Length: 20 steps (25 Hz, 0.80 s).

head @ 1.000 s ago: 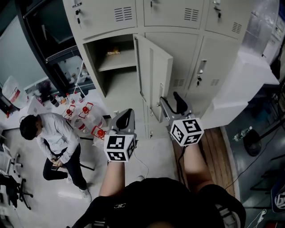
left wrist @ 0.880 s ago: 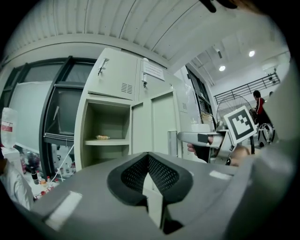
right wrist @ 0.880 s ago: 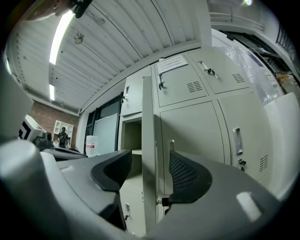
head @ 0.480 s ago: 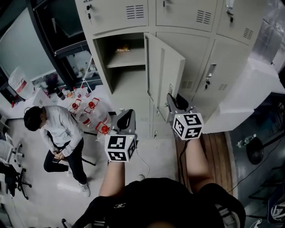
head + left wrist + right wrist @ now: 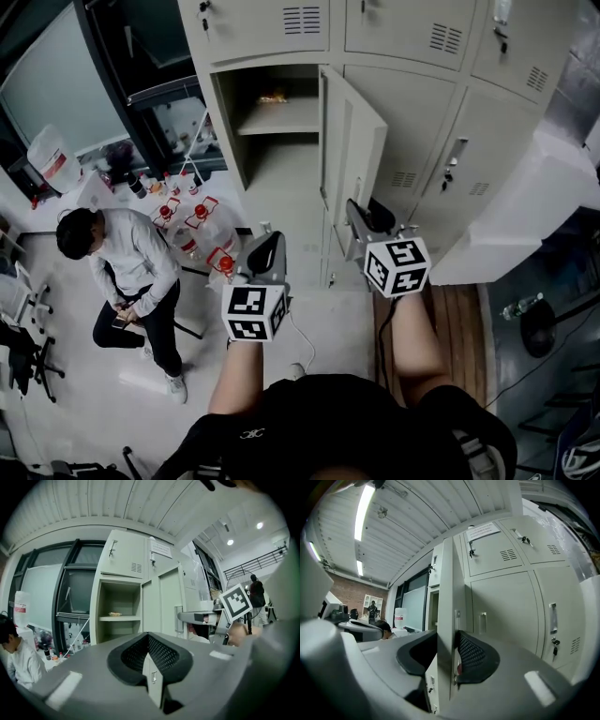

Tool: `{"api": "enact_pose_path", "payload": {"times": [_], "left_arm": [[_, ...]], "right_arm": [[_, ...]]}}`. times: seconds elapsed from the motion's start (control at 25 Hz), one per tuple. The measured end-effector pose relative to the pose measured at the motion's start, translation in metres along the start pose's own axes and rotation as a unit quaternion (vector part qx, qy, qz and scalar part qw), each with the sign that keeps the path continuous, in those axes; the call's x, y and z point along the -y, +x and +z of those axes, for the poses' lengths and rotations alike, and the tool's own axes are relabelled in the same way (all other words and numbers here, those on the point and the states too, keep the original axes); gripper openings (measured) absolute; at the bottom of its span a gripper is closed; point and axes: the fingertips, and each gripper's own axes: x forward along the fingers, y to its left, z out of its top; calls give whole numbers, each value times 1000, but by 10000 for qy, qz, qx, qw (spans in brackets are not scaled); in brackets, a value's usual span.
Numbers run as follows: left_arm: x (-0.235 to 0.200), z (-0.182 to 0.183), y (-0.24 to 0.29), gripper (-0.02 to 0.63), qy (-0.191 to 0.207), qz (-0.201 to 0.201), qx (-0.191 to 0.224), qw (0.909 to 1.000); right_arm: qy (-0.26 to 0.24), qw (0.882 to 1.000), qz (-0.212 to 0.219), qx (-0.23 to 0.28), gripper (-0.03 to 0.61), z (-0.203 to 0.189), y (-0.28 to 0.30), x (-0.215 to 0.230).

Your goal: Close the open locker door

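The locker door [image 5: 354, 141] is swung out from the locker [image 5: 410, 112]. Its edge is pinched by the right tool [image 5: 366, 214], whose jaws were just closed in. The left tool [image 5: 265, 253] is squeezed shut on nothing, in front of the locker.

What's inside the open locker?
The locker holds a shelf with one small yellowish item on it, too small to identify. Nothing shows below the shelf. The door hides the right inner wall.
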Motion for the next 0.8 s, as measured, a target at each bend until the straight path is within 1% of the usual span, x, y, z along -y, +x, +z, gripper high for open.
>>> {"api": "enact_pose_path", "payload": {"times": [0.52,0.6,0.8], "left_arm": [[-41,-7,-33,0,-44,563,-22,9984],[-48,-8,-39,0,-59,643,-11,9979],[-71,-9,-56,0,-108,886,2,9960]], "right_arm": [[-81,9964,839,16,153,0,31,-69],[-70,9964,850,-5,150,0,37,-79],[-73,9976,686,-52,147,2,57,-100]]}}
